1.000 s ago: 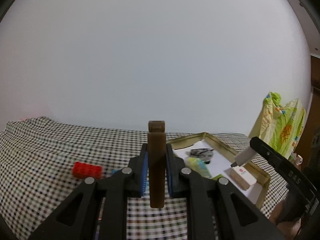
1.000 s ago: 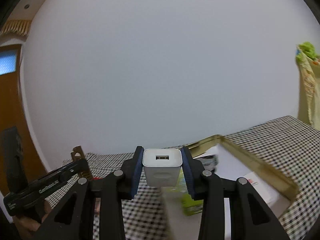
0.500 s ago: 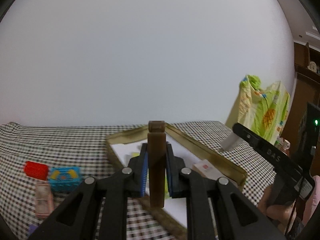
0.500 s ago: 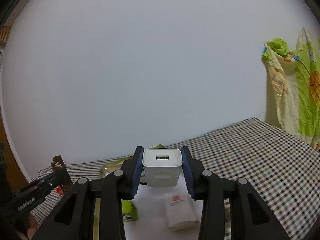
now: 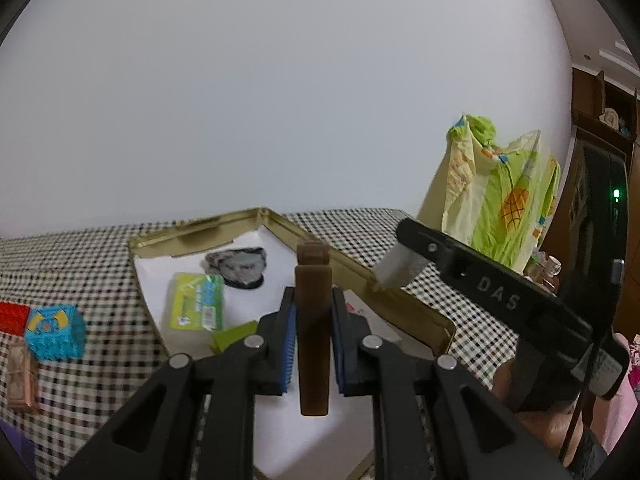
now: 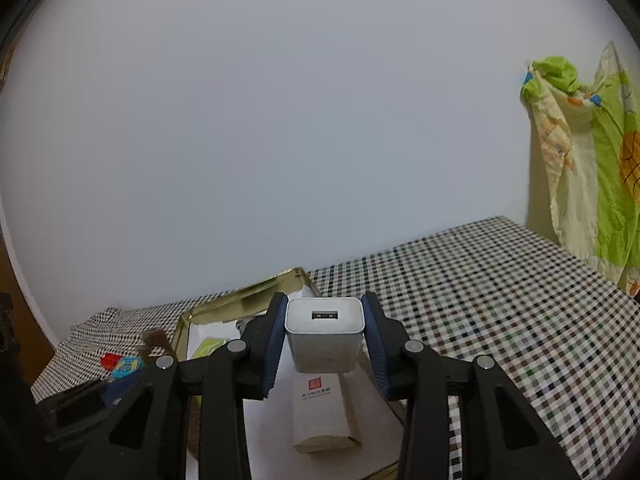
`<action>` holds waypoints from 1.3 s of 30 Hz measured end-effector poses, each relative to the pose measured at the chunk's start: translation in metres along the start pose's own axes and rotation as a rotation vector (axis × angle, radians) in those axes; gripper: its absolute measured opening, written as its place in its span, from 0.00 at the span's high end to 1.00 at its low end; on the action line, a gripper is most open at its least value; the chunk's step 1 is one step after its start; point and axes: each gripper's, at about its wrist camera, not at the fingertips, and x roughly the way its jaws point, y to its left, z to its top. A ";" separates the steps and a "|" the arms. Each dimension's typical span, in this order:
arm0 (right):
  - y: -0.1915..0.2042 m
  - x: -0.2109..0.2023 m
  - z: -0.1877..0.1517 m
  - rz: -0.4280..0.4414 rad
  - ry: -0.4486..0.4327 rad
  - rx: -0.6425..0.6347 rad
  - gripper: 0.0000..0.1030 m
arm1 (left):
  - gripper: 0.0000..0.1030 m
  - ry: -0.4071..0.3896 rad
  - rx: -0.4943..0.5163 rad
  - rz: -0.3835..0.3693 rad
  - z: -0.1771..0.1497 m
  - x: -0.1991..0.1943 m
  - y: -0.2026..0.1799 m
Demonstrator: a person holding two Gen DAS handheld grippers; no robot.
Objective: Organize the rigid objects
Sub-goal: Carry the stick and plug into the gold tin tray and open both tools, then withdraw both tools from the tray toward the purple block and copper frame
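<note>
Two grippers each carry one item above the gold tin tray (image 5: 404, 312): the left gripper (image 5: 313, 340) pinches a brown clip (image 5: 313, 328) upright, the right gripper (image 6: 325, 338) clamps a white USB charger (image 6: 325, 332), both apparently poised for dropping inside.

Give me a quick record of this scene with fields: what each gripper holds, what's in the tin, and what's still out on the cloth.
left gripper: shut on brown clip, held upright
right gripper: shut on white charger, USB port facing the camera
gold tin: open, white-lined, on checkered cloth
inside tin: grey stone, green packet, white box with red stamp
outside tin, on the cloth: red brick, blue block
</note>
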 end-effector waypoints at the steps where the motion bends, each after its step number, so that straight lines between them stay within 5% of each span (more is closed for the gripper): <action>1: 0.003 0.002 -0.001 -0.004 0.012 -0.011 0.61 | 0.87 0.008 0.001 -0.003 0.001 0.003 -0.003; 12: 0.011 0.018 -0.015 0.023 0.121 -0.023 0.61 | 0.87 0.083 0.008 0.032 -0.010 0.018 -0.005; 25: 0.021 0.033 -0.013 0.029 0.123 -0.053 0.60 | 0.82 0.126 0.006 0.093 -0.012 0.030 -0.003; 27: 0.020 0.037 -0.013 0.046 0.137 -0.036 0.54 | 0.60 0.143 -0.004 0.107 -0.013 0.032 -0.001; 29: 0.018 0.037 -0.014 0.059 0.138 -0.014 0.35 | 0.36 0.127 -0.005 0.121 -0.012 0.028 -0.001; 30: 0.016 0.033 -0.013 0.067 0.123 -0.007 0.34 | 0.27 0.109 -0.006 0.130 -0.012 0.025 -0.001; 35: 0.016 0.011 -0.010 0.015 0.001 -0.021 0.18 | 0.02 0.017 -0.008 0.158 -0.005 0.008 0.001; 39: 0.011 0.005 -0.009 -0.008 -0.018 -0.004 0.18 | 0.01 -0.013 -0.032 0.186 -0.003 0.001 0.011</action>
